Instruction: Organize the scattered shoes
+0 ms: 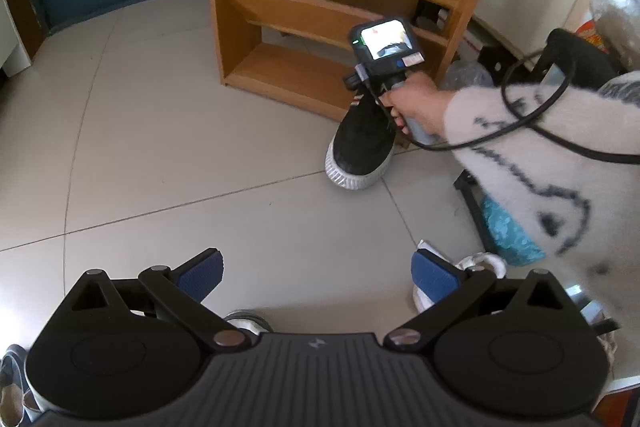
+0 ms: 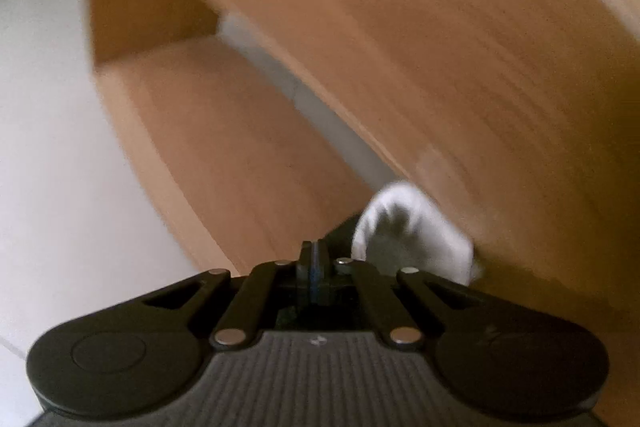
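One black shoe (image 1: 362,143) clamped in right tool (image 2: 315,259) | left tool (image 1: 316,277) apart, empty | one wooden rack (image 1: 320,11)

Wooden shoe rack (image 1: 320,11), glossy floor tiles (image 1: 160,147), fluffy knitted sleeve (image 1: 520,155).

No legible text in either view. Small embossed logo mark on left gripper (image 1: 316,275) body, same mark on right gripper (image 2: 315,259) body; not readable. Sticker on right gripper's camera unit (image 1: 386,45): print too small. Sleeve (image 1: 528,163) scribble pattern: unreadable.
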`<state>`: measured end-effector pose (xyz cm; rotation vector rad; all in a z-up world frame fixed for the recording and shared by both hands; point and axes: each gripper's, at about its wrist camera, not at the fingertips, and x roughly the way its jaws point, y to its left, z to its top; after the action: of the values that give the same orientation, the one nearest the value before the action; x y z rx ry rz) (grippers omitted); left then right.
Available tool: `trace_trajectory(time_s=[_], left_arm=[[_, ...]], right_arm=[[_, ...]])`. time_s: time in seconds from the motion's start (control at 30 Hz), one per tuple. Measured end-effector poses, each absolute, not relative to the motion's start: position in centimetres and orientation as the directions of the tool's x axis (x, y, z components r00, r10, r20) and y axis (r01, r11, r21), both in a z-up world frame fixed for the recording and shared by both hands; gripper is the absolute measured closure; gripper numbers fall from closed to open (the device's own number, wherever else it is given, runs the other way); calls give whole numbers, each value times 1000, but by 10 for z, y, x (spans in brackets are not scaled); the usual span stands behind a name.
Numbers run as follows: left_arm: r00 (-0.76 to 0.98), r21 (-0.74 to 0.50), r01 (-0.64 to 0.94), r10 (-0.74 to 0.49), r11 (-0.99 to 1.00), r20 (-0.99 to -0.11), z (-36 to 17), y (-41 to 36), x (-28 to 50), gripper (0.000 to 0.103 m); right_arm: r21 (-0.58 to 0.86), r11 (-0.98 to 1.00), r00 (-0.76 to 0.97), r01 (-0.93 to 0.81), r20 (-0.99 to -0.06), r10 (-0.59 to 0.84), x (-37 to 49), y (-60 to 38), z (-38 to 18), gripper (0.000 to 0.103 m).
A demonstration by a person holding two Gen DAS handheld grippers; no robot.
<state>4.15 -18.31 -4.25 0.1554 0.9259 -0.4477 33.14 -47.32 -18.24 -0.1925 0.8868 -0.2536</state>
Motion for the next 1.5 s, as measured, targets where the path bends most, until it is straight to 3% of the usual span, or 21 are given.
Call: trace_trajectory(time_s=[0.13,0.2,0.27,0.33,0.43,0.57,0.7,0.8,0.87,0.97,1.07,1.13,1.23,1.37,1.5], left_arm=[[543,-46,438,-306,898,-782,-35,-171,35,0],[552,-46,433,-305,900,-776,-33,-165,34,0],[545,-52,411,-290,910,-787,-36,-158,35,0],[530,-71,392,-288,917,-798,-37,-154,36,0],[529,-78,375,-283,924,-800,-35,-152,36,0],[542,-74,376,-285,923,-791,-30,-156,28,0],[525,-92,377,-294,922,-799,-32,-160,17,0],[521,-74,387,-285,919,-804,-35,-162,8,0],[522,-70,380,-277,922,-807,-37,-162,4,0],[519,-76,365,-270,928,-811,-38,-160,-1,0],[521,-51,372,-254,927,-815,-40,-161,-8,0],[514,-41,367,-239,929,-824,-43,-159,-11,0],[494,-53,338,-225,940,-840,-51,-148,-11,0],[506,18,264,-122,964,-854,-70,-128,-3,0],[500,47,299,-114,953,-858,-91,-123,-4,0]], right_arm=[[-296,933,590,203,-723,-358,327,-477,-184,103],[-331,928,633,172,-685,-361,323,-461,-180,95],[-391,915,719,100,-607,-339,304,-441,-175,46],[-404,913,833,64,-481,-272,265,-419,-164,28],[-365,931,903,25,-391,-178,220,-400,-158,28],[-376,919,911,-119,-410,-50,159,-355,-173,28],[-701,664,896,-262,-432,-103,133,-300,-223,30],[-810,530,876,-251,-423,-231,136,-298,-245,30],[-775,592,836,-221,-464,-294,144,-317,-244,24],[-658,721,774,-220,-567,-282,145,-347,-237,10],[-577,792,713,-199,-640,-287,153,-367,-232,2],[-523,836,683,-166,-672,-285,153,-377,-229,2],[-470,875,727,-114,-640,-249,142,-378,-212,27],[-389,908,798,-156,-591,-116,125,-372,-176,25],[-162,980,799,-115,-601,-5,110,-378,-155,22]])
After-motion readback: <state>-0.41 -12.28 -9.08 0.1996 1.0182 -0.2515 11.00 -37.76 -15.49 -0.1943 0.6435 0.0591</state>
